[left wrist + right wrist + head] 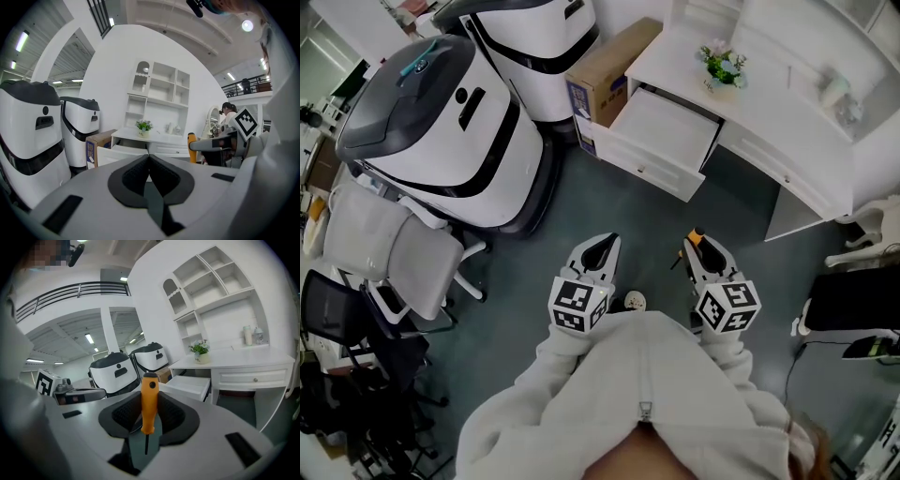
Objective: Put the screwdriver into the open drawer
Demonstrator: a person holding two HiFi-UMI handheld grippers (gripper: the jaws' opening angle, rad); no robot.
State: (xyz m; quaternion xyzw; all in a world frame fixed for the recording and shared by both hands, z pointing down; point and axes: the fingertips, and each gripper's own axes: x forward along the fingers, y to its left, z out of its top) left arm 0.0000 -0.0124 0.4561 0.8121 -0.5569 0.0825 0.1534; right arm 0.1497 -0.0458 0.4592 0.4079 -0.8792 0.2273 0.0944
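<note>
An orange-handled screwdriver [149, 411] stands upright, handle up and thin shaft down, with my right gripper [150, 394] shut on its handle. In the head view the screwdriver [697, 238] shows as an orange tip at the right gripper [699, 246]. My left gripper [603, 247] is beside it with its jaws closed together and nothing held; the left gripper [149, 157] view shows the same. The open white drawer [661, 136] juts from the white desk ahead, and nothing shows in it. The drawer [188, 385] lies beyond the right gripper, well apart from it.
Two large white-and-black machines [441, 122] stand left of the desk, with a cardboard box [605, 70] against the drawer's left side. A potted plant [724, 66] sits on the desk top [675, 52]. A white office chair [384, 253] is at the left. Grey floor lies between me and the drawer.
</note>
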